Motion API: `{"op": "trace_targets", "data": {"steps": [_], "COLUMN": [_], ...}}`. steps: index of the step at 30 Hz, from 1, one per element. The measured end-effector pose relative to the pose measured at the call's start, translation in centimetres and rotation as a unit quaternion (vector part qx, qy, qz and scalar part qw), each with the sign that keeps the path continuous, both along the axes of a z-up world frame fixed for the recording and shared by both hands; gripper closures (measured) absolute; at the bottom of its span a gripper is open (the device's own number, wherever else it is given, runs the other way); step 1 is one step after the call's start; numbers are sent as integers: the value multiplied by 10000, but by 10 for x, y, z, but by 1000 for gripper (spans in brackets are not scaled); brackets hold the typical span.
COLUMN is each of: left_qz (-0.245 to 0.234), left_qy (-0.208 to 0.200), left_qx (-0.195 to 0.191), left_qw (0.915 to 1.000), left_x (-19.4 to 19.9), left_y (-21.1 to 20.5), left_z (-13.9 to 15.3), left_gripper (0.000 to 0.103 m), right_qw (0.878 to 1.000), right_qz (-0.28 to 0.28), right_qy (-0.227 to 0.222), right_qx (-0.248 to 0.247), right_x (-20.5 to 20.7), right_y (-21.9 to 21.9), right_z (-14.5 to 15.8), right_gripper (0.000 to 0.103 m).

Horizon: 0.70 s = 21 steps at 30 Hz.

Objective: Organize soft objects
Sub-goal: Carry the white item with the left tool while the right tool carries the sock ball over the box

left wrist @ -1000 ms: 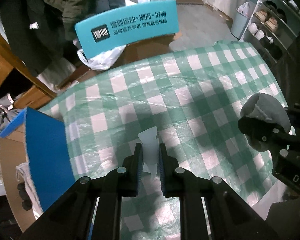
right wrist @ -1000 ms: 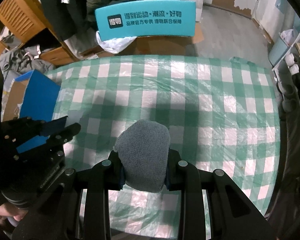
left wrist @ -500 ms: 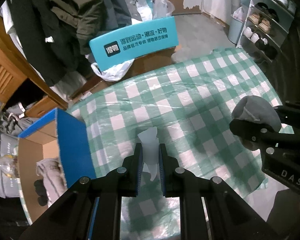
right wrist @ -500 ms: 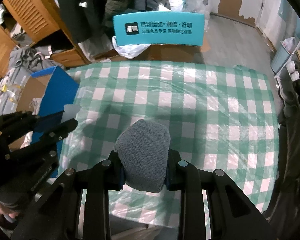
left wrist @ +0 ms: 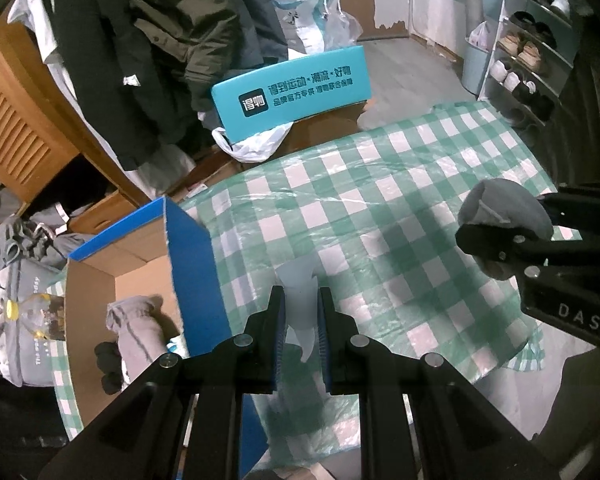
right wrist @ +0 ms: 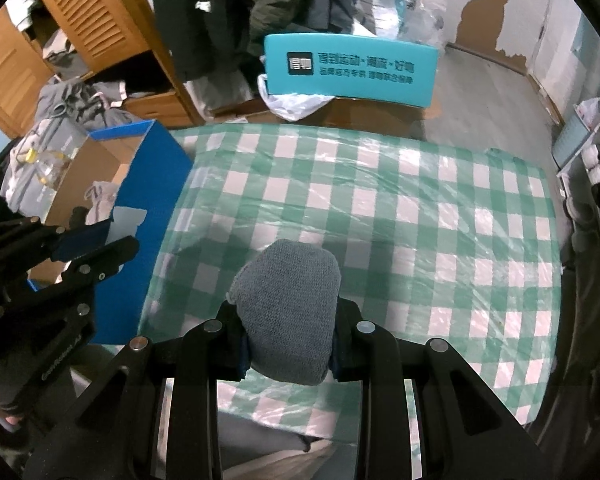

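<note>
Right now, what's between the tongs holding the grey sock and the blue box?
In the right wrist view, only bare checked tablecloth lies between the right tongs, gripping the grey sock, and the blue box.

checked tablecloth (right wrist: 380,208) bare across its whole top, open passage above it; blue box (left wrist: 188,264) stands hard against its left edge, the upright blue wall a barrier on that side; box mouth open from above, grey rolled cloth (left wrist: 136,332) and dark items on its floor; teal box (right wrist: 350,70) beyond the far edge, clear of the cloth.
</note>
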<state>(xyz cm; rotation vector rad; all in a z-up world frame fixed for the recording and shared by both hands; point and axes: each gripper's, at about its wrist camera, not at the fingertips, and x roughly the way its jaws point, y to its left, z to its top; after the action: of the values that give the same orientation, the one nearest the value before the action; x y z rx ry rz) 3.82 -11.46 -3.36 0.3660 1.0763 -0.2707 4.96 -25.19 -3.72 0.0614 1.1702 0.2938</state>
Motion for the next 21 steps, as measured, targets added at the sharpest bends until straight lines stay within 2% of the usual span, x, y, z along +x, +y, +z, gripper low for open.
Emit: {"op": "trace_targets", "data": {"steps": [21], "left_qz": [299], "left_qy": [-120], "left_qx": [-72], "left_qw": [9995], "left_x": [-11], "left_y": [57], "left_z": [1], "left_gripper": [88], "right_qw": [9985], "right_qz": [514], "right_qy": [-130], "right_qx": [153], "right_x": [0], "right_y": [60], "right_z": [18], "right_gripper": [77]}}
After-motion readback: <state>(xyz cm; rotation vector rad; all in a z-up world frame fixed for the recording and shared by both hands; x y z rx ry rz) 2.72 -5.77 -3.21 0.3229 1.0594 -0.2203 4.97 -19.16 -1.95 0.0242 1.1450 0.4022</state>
